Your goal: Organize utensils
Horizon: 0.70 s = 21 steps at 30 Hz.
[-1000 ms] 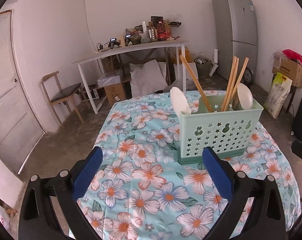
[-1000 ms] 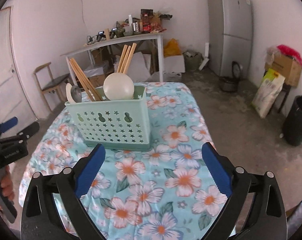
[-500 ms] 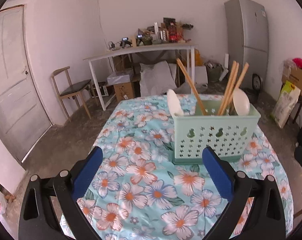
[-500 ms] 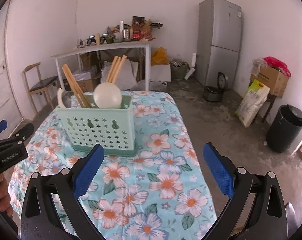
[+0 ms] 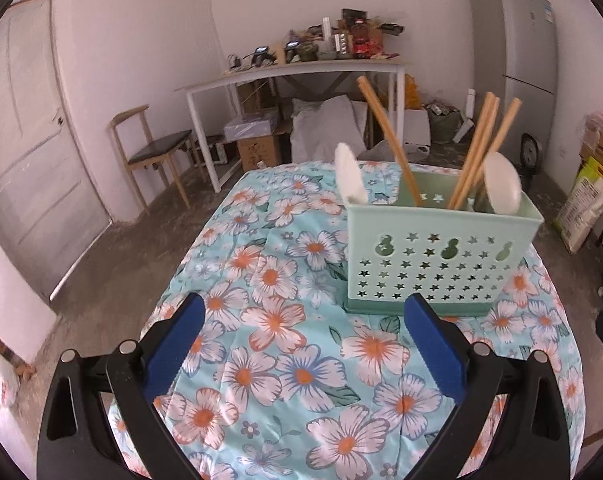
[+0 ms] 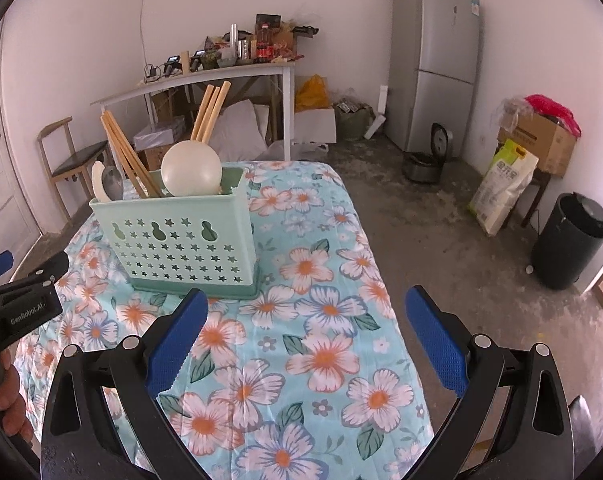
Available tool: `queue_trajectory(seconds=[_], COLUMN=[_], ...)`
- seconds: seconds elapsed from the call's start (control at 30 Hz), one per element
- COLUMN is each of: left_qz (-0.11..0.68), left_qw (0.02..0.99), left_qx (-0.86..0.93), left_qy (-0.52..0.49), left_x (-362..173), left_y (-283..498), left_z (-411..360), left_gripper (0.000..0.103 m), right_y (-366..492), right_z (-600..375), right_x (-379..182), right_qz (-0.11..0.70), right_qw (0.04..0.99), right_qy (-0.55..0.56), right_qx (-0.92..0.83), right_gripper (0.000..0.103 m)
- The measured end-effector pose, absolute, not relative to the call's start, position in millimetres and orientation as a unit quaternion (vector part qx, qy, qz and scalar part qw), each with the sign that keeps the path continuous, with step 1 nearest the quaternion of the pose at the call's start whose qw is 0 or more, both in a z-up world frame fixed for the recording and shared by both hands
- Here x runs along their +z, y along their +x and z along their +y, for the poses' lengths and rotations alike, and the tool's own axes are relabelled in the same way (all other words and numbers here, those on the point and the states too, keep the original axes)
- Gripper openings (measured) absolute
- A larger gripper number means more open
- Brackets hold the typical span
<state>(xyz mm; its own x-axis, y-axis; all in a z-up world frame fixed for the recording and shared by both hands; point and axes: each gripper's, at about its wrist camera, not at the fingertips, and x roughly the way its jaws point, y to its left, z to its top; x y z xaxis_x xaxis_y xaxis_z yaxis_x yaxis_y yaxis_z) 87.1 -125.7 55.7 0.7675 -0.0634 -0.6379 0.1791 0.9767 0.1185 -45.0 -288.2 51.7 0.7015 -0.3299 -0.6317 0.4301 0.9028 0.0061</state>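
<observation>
A mint green utensil basket (image 5: 437,256) stands on the floral tablecloth (image 5: 285,344). It holds wooden chopsticks (image 5: 389,140) and white spoons (image 5: 351,180). In the right wrist view the basket (image 6: 181,244) also holds a metal spoon (image 6: 113,184) and a round white ladle (image 6: 191,170). My left gripper (image 5: 301,344) is open and empty, held back from the basket's near left side. My right gripper (image 6: 307,338) is open and empty, to the near right of the basket. The left gripper's body (image 6: 17,308) shows at the left edge of the right wrist view.
The table's right edge (image 6: 385,280) drops to a concrete floor. Behind stand a white cluttered side table (image 5: 301,72), a wooden chair (image 5: 153,152), a grey fridge (image 6: 437,60), a black bin (image 6: 569,240) and boxes and sacks.
Both grippers have pulled back and up from the basket, which now looks smaller and farther away. Both stayed open and empty.
</observation>
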Motion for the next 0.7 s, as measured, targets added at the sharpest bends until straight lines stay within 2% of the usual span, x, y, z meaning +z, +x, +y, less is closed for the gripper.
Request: queue_trajectory(seconds=[0.7], left_qz=[0.337], left_qw=[0.932], left_qx=[-0.086], left_qy=[0.098], left_x=[51], left_y=[95], left_z=[-123], left_gripper=[0.097], right_y=[-44], right_z=[-306], right_x=[53], right_qz=[0.326], right_qw=[0.910], right_qy=[0.085], right_qx=[-0.242], right_gripper=[0.095])
